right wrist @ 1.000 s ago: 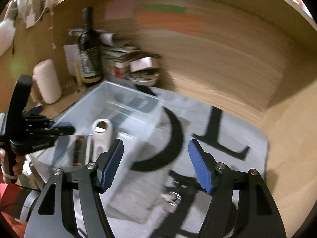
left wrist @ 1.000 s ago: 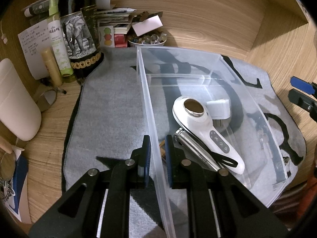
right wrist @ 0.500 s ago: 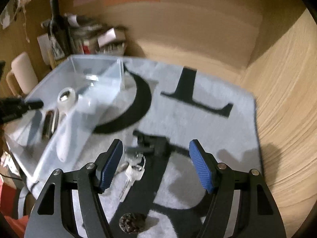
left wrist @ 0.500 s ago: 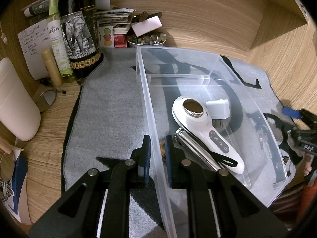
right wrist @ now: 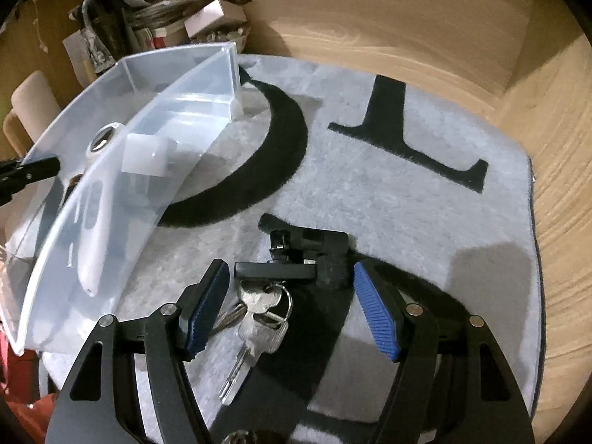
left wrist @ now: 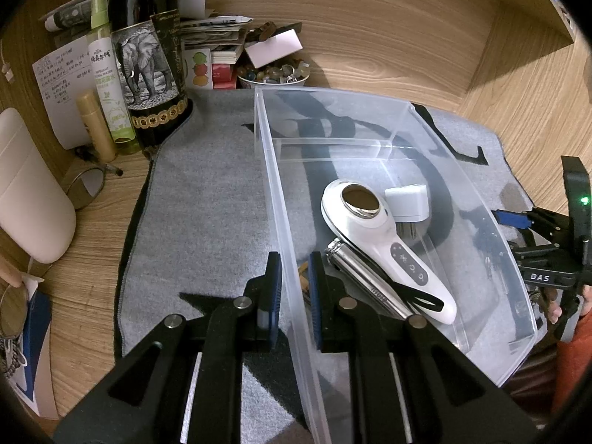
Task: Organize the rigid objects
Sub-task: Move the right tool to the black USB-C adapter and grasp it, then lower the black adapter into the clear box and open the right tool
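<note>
A clear plastic bin (left wrist: 266,170) stands on a grey mat. It holds a white handheld device (left wrist: 384,244), a white plug adapter (left wrist: 409,203) and a silver metal tool (left wrist: 366,285). My left gripper (left wrist: 294,288) is shut on the bin's left wall. My right gripper (right wrist: 290,307) is open, low over a bunch of keys (right wrist: 259,322) with a black fob (right wrist: 292,259) on the mat, right of the bin (right wrist: 155,137). The keys lie between its blue pads (right wrist: 377,310). The right gripper also shows in the left wrist view (left wrist: 532,229).
At the back left stand a dark wine bottle (left wrist: 148,66), a green spray bottle (left wrist: 107,74), papers and a bowl of stones (left wrist: 273,74). A white cylinder (left wrist: 26,192) and glasses (left wrist: 85,185) lie left. Wooden walls enclose the mat (right wrist: 425,199).
My right gripper has swung right, away from the bin, and come down over the keys, still open. My left gripper has stayed clamped on the bin wall.
</note>
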`<state>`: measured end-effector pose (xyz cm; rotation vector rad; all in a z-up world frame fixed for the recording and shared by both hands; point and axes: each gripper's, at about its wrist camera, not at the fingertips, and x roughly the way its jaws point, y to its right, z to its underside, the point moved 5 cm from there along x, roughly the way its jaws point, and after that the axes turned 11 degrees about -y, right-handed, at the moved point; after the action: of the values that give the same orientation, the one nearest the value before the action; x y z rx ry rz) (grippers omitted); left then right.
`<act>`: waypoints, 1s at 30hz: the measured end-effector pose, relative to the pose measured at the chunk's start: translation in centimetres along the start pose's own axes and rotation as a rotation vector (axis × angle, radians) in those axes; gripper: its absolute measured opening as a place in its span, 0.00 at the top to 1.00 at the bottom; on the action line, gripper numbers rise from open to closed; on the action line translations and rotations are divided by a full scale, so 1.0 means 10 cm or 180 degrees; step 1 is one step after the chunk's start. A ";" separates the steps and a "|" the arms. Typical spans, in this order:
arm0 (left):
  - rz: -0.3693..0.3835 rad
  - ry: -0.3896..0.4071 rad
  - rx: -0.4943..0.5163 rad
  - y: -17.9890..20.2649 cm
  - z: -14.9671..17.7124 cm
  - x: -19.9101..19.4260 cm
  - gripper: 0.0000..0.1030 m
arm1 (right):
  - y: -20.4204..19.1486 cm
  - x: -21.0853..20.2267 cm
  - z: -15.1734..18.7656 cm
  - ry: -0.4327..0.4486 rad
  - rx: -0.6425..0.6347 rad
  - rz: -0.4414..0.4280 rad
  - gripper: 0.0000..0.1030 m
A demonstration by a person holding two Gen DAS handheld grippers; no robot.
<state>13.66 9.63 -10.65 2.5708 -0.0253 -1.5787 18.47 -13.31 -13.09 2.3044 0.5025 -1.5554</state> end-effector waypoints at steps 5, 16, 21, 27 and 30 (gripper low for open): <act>0.0005 -0.0001 0.0001 0.00 0.00 0.00 0.87 | 0.01 -0.02 0.00 0.0026 0.0011 -0.0002 0.43; 0.0000 0.0002 0.0006 0.01 0.00 0.00 0.87 | -0.06 -0.55 -0.09 0.0487 0.0000 0.0100 0.43; 0.0005 0.0001 0.0002 0.01 0.00 0.00 0.87 | -0.22 -0.85 -0.21 0.0747 -0.0081 0.0047 0.43; -0.0004 0.0003 0.0010 0.01 0.00 0.00 0.87 | -0.53 -1.06 -0.33 0.0964 -0.0277 -0.0051 0.43; -0.0009 0.0005 0.0014 0.02 0.00 0.00 0.87 | -0.68 -1.09 -0.39 0.0998 -0.0378 -0.0108 0.43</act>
<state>13.69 9.46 -10.63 2.5768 -0.0251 -1.5792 14.75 -6.74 -2.01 2.4675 0.6930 -1.1461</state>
